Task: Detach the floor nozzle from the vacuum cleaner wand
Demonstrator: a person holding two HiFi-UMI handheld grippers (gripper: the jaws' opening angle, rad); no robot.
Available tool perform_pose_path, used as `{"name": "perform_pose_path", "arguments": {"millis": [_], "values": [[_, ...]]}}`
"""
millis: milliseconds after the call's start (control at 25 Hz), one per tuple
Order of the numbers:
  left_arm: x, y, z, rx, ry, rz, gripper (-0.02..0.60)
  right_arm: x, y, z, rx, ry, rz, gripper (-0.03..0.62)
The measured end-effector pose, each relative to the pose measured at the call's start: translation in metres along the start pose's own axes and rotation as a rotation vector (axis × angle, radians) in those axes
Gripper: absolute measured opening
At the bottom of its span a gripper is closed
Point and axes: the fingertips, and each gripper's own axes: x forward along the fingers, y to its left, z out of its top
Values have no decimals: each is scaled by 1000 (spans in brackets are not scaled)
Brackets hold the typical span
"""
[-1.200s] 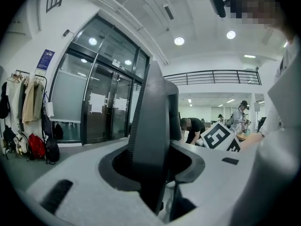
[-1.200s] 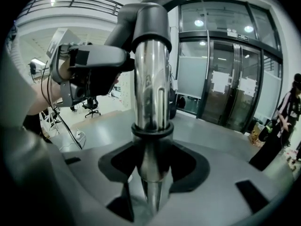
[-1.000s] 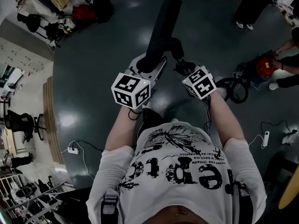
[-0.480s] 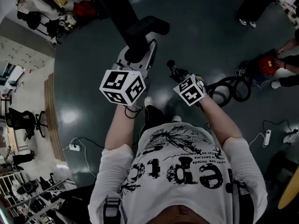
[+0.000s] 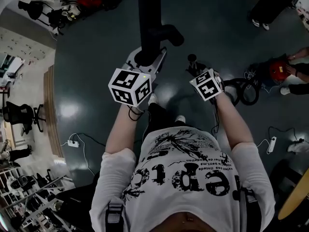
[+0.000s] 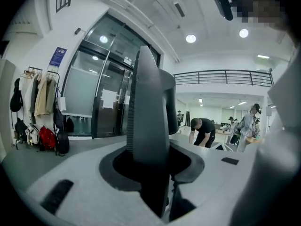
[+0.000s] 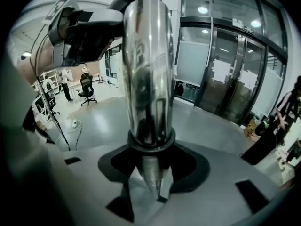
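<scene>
The floor nozzle (image 5: 147, 23) is held by the left gripper (image 5: 145, 63). In the left gripper view its dark body is seen standing upright between the two jaws, which are closed on it at a rather narrow opening. In the head view the nozzle is shown as a long black bar that reaches up from the gripper toward the top edge, with its short neck (image 5: 168, 34) bent to the right.

The wand (image 7: 148, 79), a shiny metal tube, is held by the right gripper (image 5: 196, 69). The jaws are pressed against its lower part, just below a dark ring, and the tube is pointed away from the camera. The jaws are kept wider here than on the left side (the tube is thick).

In the head view a gap can be seen between the neck of the nozzle and the free end of the wand, so the two parts are near each other but not joined. Both are held above the dark floor (image 5: 96, 81), in front of the person's chest. A coiled black hose (image 5: 241, 93) is lying on the floor just right of the right gripper.
</scene>
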Motion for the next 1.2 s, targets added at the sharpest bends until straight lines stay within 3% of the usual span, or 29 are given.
{"name": "perform_pose_path", "arguments": {"millis": [160, 360, 520, 840, 1000, 1200], "values": [[11, 18, -23, -16, 30, 35, 144, 14, -3, -4, -45, 38, 8, 183], [29, 71, -58, -7, 21, 149, 144, 53, -8, -8, -29, 93, 42, 183], [50, 110, -106, -83, 73, 153, 144, 89, -21, -21, -21, 150, 32, 183], [105, 189, -282, -362, 319, 145, 144, 219, -55, -102, -47, 271, 3, 184], [141, 221, -382, -440, 330, 71, 144, 304, -76, -165, -29, 280, -30, 183], [186, 261, -514, -468, 364, -8, 144, 404, -89, -219, -32, 198, -83, 183]]}}
